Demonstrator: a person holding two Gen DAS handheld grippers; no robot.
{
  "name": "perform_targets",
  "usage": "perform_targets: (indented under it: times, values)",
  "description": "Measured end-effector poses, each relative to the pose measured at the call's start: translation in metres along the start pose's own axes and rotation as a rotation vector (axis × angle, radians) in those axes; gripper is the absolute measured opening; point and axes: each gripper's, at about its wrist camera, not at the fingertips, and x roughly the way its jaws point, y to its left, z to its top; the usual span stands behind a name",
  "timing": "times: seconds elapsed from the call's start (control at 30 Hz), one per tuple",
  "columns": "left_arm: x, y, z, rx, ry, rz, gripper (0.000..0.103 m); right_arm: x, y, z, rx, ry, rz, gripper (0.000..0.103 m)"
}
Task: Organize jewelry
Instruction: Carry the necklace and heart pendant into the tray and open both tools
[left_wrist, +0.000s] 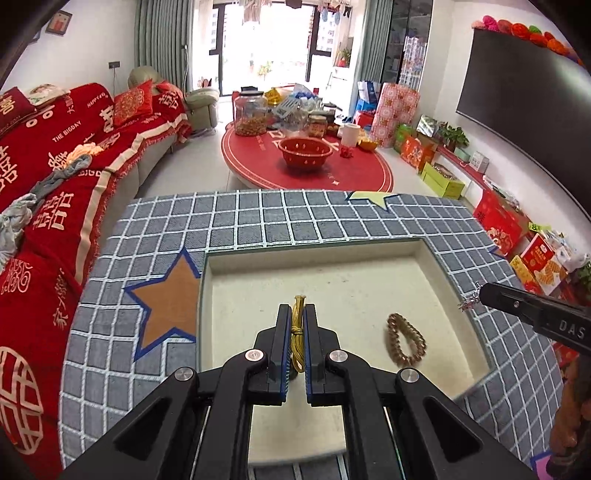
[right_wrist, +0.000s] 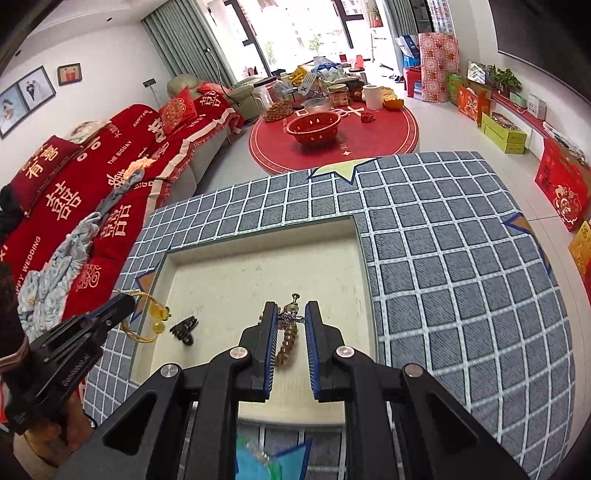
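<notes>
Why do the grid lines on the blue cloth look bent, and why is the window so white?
Both wrist views are fisheye, so the checked cloth bows near the edges and the corners go black; the window is blown out by daylight in both; in the left wrist view the gold chain bracelet is slightly blurred.

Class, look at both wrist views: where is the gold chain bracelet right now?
The gold chain bracelet lies on the floor of the cream tray, right of the left gripper in its view; in the right wrist view it sits under the right gripper.

Each black claw (left_wrist: 297, 314) has blue-edged pads, silver screws and white lettering.
</notes>
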Motion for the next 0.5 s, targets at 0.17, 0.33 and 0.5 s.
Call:
perform_targets:
  times: [0.17,0.33,0.5]
  values:
    - [0.043,-0.008,0.003,0.011,0.04,0.015,0.019,0.031,-0.005,0.005,0.008,0.019,-0.023,0.016]
    - [0.066,-0.022,-0.006,0.06,0.074,0.038,0.019,0.061,-0.014,0.0,0.031,0.057,-0.039,0.016]
    - [0.075,-0.028,-0.015,0.091,0.081,0.084,0.019,0.074,-0.019,-0.013,0.03,0.093,-0.049,0.016]
